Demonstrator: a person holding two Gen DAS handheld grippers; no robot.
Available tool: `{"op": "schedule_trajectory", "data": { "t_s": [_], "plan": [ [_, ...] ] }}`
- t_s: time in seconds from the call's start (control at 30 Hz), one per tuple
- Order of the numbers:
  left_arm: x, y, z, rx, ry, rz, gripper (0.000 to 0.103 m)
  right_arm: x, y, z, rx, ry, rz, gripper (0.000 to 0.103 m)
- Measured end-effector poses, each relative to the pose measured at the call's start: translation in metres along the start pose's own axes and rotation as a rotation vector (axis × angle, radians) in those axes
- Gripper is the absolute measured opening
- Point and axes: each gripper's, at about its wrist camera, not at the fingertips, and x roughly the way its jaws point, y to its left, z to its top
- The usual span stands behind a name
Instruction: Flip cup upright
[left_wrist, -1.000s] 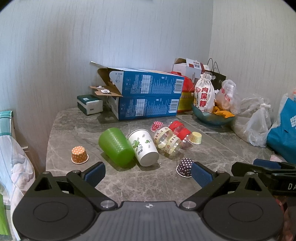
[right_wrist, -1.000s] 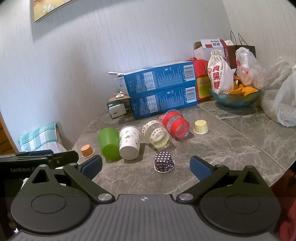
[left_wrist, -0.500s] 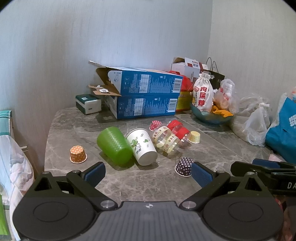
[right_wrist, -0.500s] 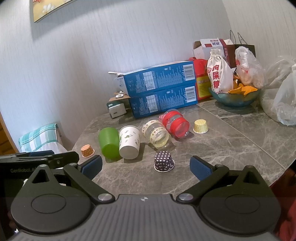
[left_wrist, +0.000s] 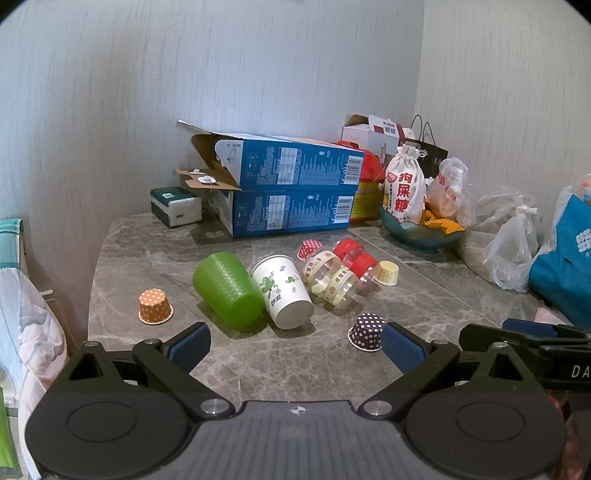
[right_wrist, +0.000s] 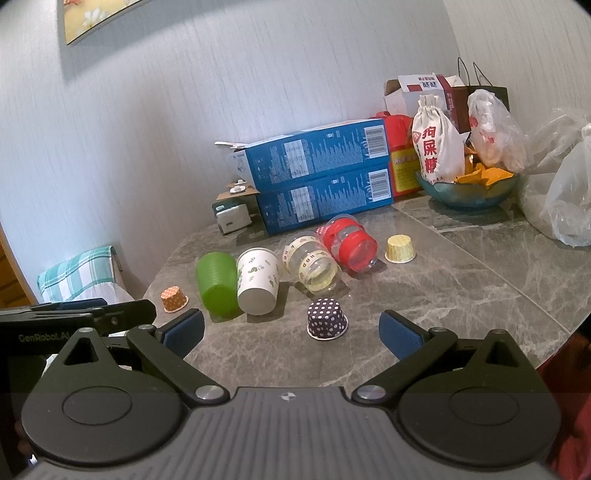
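**Both claws wide open, cups lying on their sides**

Both grippers hung over the near edge of the grey marble table (right_wrist: 461, 280), the left gripper (left_wrist: 295, 345) and the right gripper (right_wrist: 291, 330) each with jaws spread wide and nothing between them.

Four cups lay on their sides in a row mid-table: a green cup (left_wrist: 227, 290) touching a white paper cup (left_wrist: 284, 291) with a leaf print, then a clear cup with a cream band (right_wrist: 310, 266), then a clear cup with a red band (right_wrist: 349, 243). Small dotted paper liners sat upside down around them: a purple liner (right_wrist: 327, 319) nearest the right gripper, an orange liner (left_wrist: 155, 306) to the left, a yellow liner (right_wrist: 400, 249) to the right. Two stacked blue boxes (right_wrist: 325, 177) stood behind, against the wall.
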Motion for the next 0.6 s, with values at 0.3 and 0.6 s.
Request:
{"op": "schedule_trajectory", "data": {
  "t_s": [0.3,0.6],
  "plan": [
    [-0.0007,-0.0007,0.0002,-0.001,0.000,0.000,0.100,0.0013,0.0003,-0.0012,-0.002,0.006,0.004,0.102],
    [-0.0014,-0.0027,-0.0008,-0.007,0.003,0.001,0.100,0.0022,-0.0002,-0.0014,0.006,0.010,0.000,0.102]
  ]
}}
